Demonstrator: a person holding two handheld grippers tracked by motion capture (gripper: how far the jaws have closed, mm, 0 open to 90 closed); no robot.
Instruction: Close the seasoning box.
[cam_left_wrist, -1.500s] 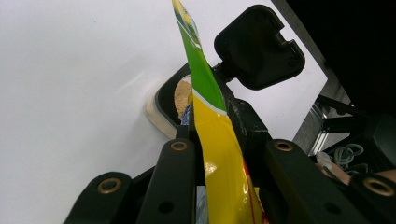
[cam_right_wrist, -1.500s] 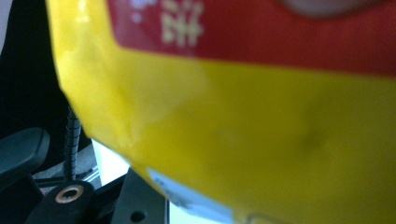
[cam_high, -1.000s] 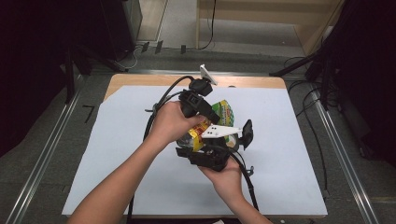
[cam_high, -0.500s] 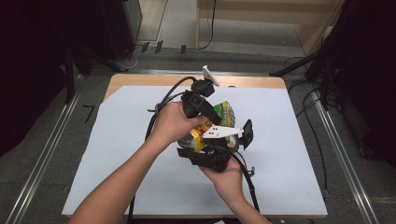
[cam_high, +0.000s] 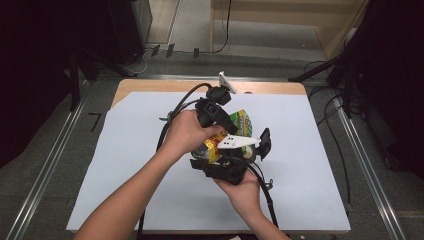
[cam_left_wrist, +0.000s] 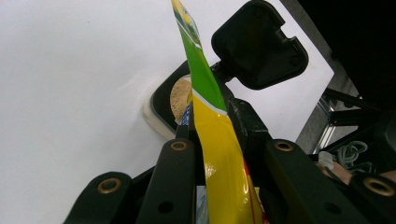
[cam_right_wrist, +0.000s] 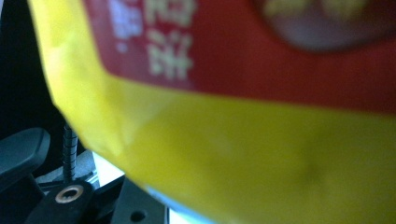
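Observation:
A yellow, green and red snack bag is held up over the middle of the white sheet. My left gripper comes at it from above. In the left gripper view my left gripper is shut on the bag's thin edge. Below it lies a black-rimmed container of brown crumbs, its black lid swung open. My right gripper grips the bag from the near side. In the right gripper view the bag lies close across the jaws and hides their tips.
A white sheet covers a wooden table. Metal rails run along both sides on the floor. Cables lie at the right. Both forearms enter from the near edge.

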